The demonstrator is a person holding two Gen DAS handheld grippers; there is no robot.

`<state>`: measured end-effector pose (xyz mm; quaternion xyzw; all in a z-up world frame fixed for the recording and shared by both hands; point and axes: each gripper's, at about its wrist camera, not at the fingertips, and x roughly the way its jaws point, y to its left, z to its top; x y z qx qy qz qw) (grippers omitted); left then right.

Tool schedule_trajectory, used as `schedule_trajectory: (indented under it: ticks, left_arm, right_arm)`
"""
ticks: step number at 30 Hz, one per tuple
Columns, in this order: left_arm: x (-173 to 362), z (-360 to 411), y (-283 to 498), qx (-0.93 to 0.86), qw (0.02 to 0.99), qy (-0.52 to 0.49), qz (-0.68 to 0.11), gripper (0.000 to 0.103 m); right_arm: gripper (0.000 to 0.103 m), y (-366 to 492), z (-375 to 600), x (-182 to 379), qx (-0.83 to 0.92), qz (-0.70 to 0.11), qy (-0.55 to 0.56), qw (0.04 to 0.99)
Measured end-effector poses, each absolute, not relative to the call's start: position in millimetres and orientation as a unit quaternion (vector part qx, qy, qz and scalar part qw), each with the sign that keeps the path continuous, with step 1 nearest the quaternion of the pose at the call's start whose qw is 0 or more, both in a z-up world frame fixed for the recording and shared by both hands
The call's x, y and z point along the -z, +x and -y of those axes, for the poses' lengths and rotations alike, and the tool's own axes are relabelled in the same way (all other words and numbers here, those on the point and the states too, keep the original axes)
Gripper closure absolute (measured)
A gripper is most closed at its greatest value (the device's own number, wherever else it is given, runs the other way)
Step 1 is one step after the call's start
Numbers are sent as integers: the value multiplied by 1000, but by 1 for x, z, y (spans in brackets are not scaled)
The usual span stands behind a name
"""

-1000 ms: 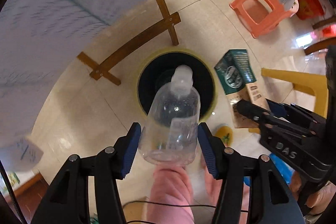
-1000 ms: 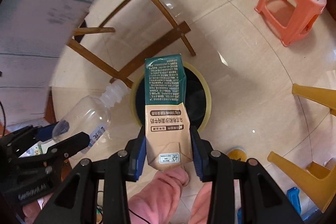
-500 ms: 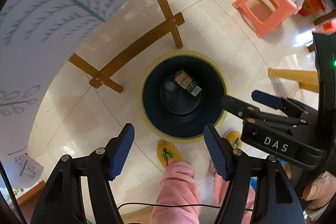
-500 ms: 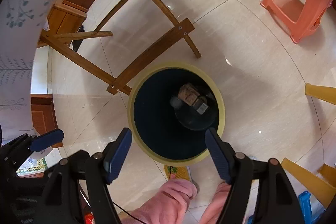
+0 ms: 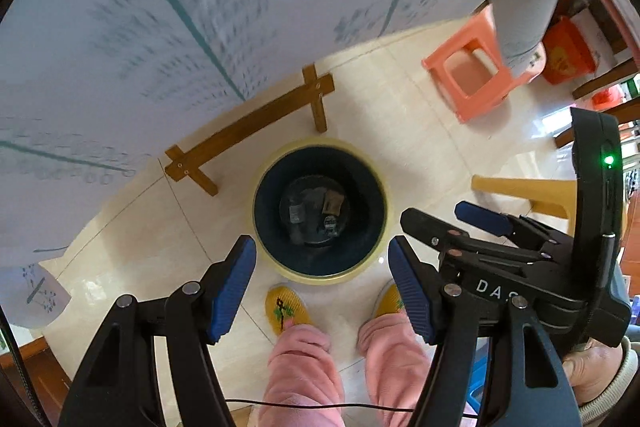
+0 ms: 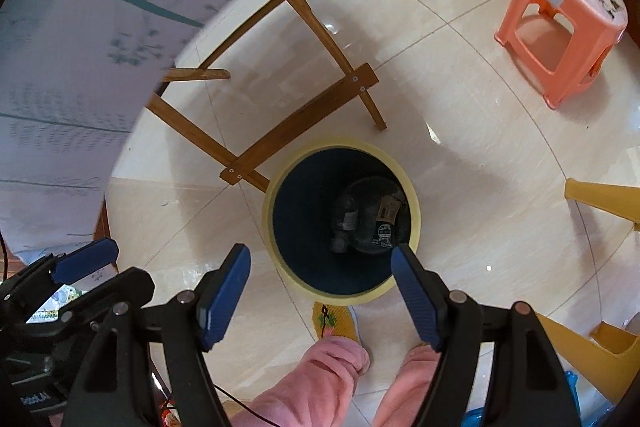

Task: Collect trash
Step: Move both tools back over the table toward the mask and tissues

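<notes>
A dark bin with a pale yellow rim (image 5: pixel 320 277) stands on the tiled floor below both grippers. At its bottom lie a clear plastic bottle (image 5: pixel 298 213) and a green and brown carton (image 5: pixel 332 205). My left gripper (image 5: pixel 320 251) hangs open over the bin's near rim with nothing between its blue pads. In the right wrist view the same bin rim (image 6: pixel 340 297), bottle (image 6: pixel 346 223) and carton (image 6: pixel 386 217) show. My right gripper (image 6: pixel 320 255) is over the bin, its jaws opening and empty. Each gripper also appears in the other's view: the right gripper (image 5: pixel 436 217), the left gripper (image 6: pixel 116 267).
A table's wooden leg frame (image 5: pixel 248 135) stands just behind the bin under a hanging white patterned cloth (image 5: pixel 160 27). An orange plastic stool (image 5: pixel 476 83) is at the far right and a yellow chair (image 6: pixel 600 199) at the right. The person's yellow slippers (image 5: pixel 286 309) touch the bin's near side.
Both grippers let go: the bottle left the left jaws and the carton the right jaws, and both now lie in the bin. Both grippers have risen, so the bin looks smaller.
</notes>
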<state>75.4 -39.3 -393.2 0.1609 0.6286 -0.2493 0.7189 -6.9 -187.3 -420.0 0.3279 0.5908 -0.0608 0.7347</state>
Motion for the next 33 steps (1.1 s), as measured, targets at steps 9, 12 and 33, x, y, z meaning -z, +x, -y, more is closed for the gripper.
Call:
schedule_trajectory:
  ticks: [9,12,33]
  left_arm:
    - [291,16,62,245,757,111,-595,36]
    - [253,7,58,248,771,86,-580,36]
    - [47,-55,33,185,884,-34,-427,36]
  right_arm:
    - [20,-21,192,327,44,-566,323,757]
    - [20,-27,195,279,32,-542,323,775]
    - [10,-6,183,48,-95,-410,202,884]
